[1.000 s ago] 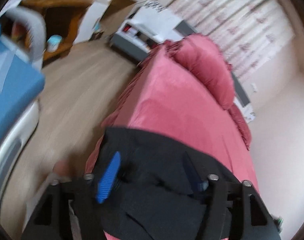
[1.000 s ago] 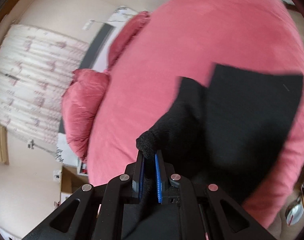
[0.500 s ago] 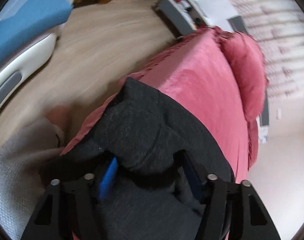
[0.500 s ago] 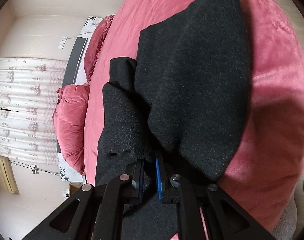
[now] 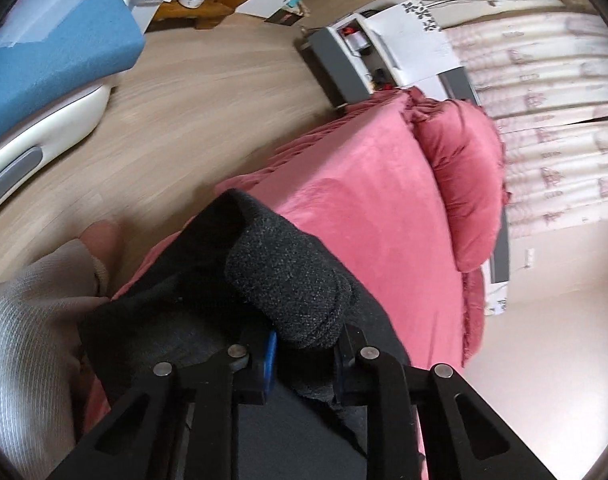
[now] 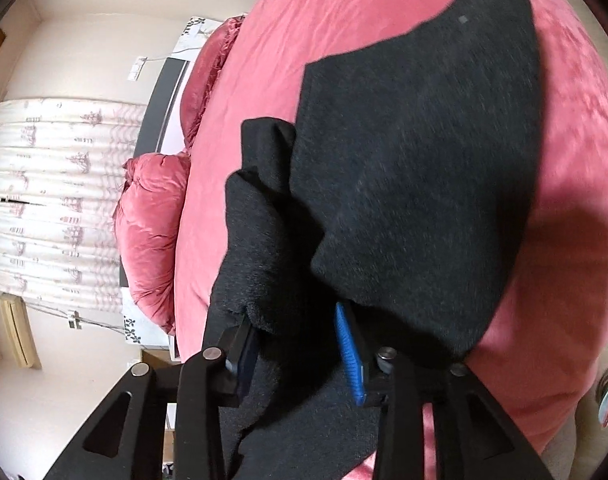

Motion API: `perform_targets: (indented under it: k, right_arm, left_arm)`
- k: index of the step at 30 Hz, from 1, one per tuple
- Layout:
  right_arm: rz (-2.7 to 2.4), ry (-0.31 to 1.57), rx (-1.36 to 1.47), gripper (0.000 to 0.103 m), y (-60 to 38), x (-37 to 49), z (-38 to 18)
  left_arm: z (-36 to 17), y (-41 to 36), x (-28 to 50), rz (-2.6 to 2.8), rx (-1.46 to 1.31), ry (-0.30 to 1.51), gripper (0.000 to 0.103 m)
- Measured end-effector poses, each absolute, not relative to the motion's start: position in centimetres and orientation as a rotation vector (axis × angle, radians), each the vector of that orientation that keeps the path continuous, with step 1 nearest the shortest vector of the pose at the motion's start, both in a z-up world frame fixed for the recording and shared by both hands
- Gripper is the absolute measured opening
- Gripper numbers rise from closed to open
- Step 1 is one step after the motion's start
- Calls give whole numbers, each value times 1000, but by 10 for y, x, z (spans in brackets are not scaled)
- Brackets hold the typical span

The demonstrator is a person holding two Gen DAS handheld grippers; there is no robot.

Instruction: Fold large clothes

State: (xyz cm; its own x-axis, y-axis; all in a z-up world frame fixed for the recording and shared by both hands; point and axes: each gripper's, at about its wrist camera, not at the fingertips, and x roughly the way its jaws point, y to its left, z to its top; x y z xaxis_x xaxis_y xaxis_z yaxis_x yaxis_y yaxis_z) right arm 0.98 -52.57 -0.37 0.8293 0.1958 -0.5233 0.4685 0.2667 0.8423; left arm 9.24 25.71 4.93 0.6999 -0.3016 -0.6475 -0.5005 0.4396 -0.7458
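We fold a black knit garment (image 6: 416,168) on the red-covered bed (image 6: 384,12): it runs lengthwise away from us toward the pillows (image 6: 152,220). Our left hand-held gripper (image 5: 304,354) has just closed, pinching a rolled fold at the bed's near edge; our right hand-held gripper (image 6: 300,344) has just spread, fabric loose between its jaws. No containers show.
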Motion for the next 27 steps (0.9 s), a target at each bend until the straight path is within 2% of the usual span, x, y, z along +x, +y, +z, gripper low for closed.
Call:
perform_targets:
  k: [5, 11, 17, 18, 19, 20, 22, 27]
  right_arm:
    - [-211, 597, 1239, 42, -527, 15, 16]
    - [-438, 744, 646, 46, -493, 45, 72]
    - [-431, 916, 65, 46, -437, 113, 75]
    - [-437, 945, -51, 44, -427, 125, 71]
    - [-435, 959, -114, 24, -422, 131, 68]
    - [-410, 976, -148, 17, -422, 142, 68]
    - [-387, 977, -70, 10, -435, 152, 80]
    - [-335, 743, 364, 9, -506, 130, 167]
  left_arm:
    - [56, 257, 78, 117, -1164, 805, 20]
    - [38, 258, 71, 129, -1174, 837, 21]
    - [37, 256, 76, 136, -1160, 860, 21]
    - [39, 255, 77, 129, -1161, 855, 20]
    - [44, 256, 78, 114, -1161, 844, 20]
    - [51, 257, 80, 104, -1157, 835, 19]
    - [70, 260, 87, 66, -1146, 807, 18]
    - [112, 276, 97, -2, -1203, 705, 17]
